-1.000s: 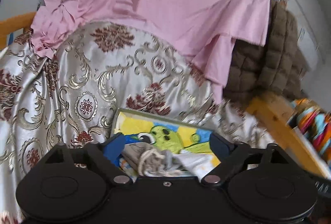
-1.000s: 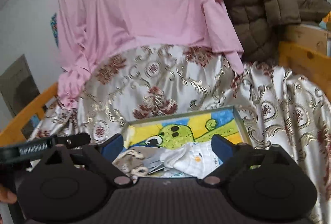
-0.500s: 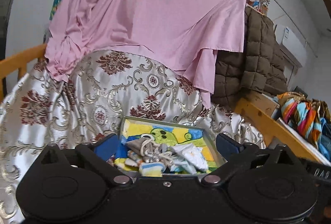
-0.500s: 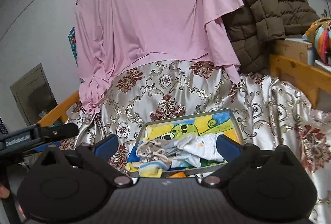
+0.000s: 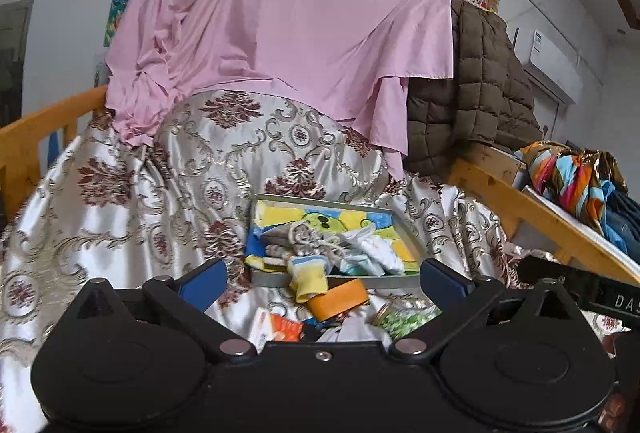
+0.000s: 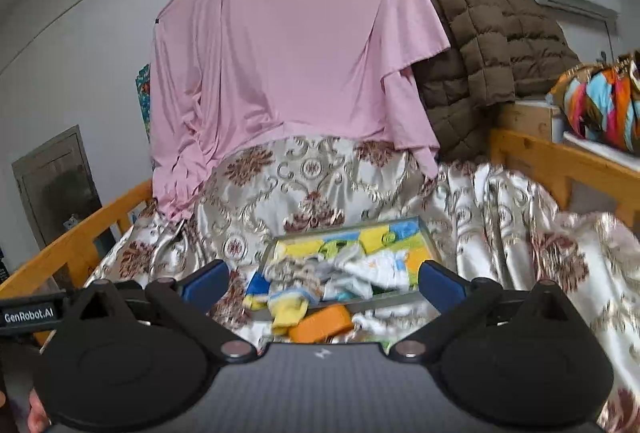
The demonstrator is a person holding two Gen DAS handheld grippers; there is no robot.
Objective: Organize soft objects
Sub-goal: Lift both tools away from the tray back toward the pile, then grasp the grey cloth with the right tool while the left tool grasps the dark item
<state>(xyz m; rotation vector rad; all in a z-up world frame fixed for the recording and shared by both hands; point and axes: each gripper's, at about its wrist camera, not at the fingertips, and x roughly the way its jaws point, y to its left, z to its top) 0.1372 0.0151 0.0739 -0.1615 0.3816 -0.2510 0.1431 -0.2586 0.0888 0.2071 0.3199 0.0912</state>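
A shallow grey-rimmed tray [image 5: 404,233] with a yellow, blue and green cartoon print on its floor is seen lying on a silvery brocade bedspread [image 5: 132,201] patterned with maroon flowers. Inside the tray a heap of small soft garments [image 5: 320,245] is piled: grey knitted pieces, white baby socks and striped ones. A yellow sock [image 5: 310,279] is draped over the tray's near rim, its toe hanging outside onto the bedspread, and an orange block [image 5: 340,299] is found just beside it, touching the sock's lower edge. Nearer the camera, an orange-and-white packet [image 5: 280,329] and a jar of green beads [image 5: 404,319] are partly hidden behind the gripper body. The left gripper [image 5: 322,279] is held with its blue-padded jaws spread wide, having just been opening, and nothing is pinched between them; the tray is framed in the gap but is not touched. The right gripper [image 6: 322,279] is likewise held wide apart and empty, with the tray [image 6: 430,237] and the yellow sock [image 6: 288,313] seen beyond its pads. A pink sheet [image 5: 288,33] is hung behind the bed, a brown quilted jacket [image 5: 480,85] beside it, and wooden bed rails [image 5: 520,201] are visible at both sides.
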